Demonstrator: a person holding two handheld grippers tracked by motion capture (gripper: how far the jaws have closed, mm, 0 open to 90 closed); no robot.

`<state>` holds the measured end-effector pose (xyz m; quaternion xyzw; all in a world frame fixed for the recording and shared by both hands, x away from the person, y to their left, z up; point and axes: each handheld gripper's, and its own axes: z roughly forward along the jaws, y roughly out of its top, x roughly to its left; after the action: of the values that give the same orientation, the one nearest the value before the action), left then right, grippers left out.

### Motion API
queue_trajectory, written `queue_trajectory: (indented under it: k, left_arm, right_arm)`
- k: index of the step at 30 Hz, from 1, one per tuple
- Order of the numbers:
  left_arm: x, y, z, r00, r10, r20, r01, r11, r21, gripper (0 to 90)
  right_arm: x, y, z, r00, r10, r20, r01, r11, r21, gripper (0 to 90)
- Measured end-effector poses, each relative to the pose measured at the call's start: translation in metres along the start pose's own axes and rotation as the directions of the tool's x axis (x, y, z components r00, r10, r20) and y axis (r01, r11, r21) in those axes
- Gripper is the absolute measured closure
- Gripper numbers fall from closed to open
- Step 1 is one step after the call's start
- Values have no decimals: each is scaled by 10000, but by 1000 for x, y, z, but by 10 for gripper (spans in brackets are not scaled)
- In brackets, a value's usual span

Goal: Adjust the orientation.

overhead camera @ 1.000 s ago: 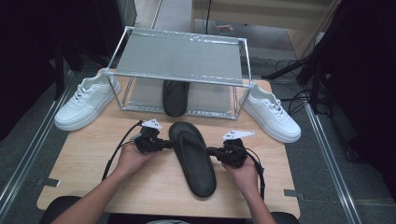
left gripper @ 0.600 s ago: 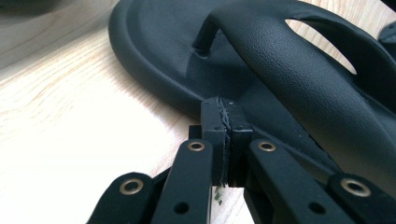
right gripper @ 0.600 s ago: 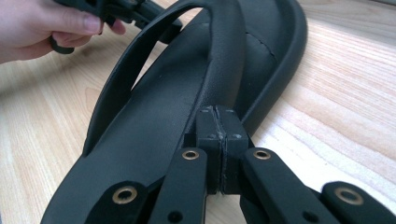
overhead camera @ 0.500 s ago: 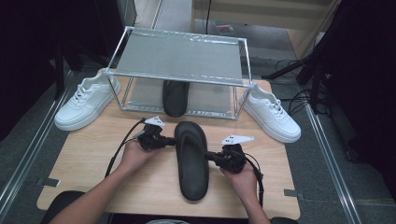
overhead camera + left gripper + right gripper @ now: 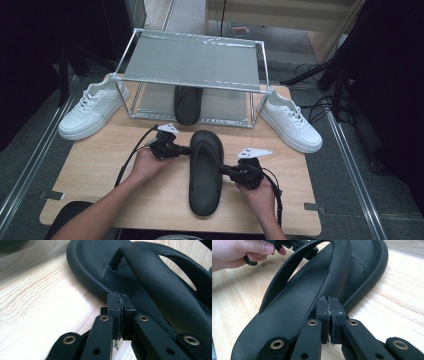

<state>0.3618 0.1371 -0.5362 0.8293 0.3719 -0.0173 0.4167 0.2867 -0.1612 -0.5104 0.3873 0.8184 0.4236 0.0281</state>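
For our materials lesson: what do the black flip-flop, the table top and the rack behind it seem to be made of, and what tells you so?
Flip-flop: probably moulded rubber or foam, matt; pebbled grain on the strap, stitched seam on the footbed.
Table top: wood or wood-look laminate, pale, smooth; grain lines run across it.
Rack: likely metal, silvery; thin shiny tubes frame a grey shelf panel.

No legible text, label or brand anywhere.
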Motion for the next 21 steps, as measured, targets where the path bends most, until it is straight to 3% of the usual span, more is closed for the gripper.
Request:
queue_trajectory:
  k: [5, 10, 15, 21]
  left_arm:
    - [-1, 2, -4, 9999, 155, 12, -155, 9998, 80, 852]
    - [-3, 5, -14, 9996, 207, 203, -208, 9998, 19, 784]
    - [-4, 8, -22, 9992, 160, 361, -156, 9998, -109, 560]
    - [-4, 9, -34, 9988, 201, 437, -190, 9995, -235, 431]
  right_arm:
    - [-2, 1, -4, 10000, 14, 80, -12, 9997, -226, 874]
    - [-4, 2, -11, 9996, 285, 64, -280, 9972, -701, 792]
    - [0, 2, -10, 9997, 229, 26, -226, 9960, -863, 680]
    - [3, 4, -5, 9999, 69, 143, -56, 9957, -920, 594]
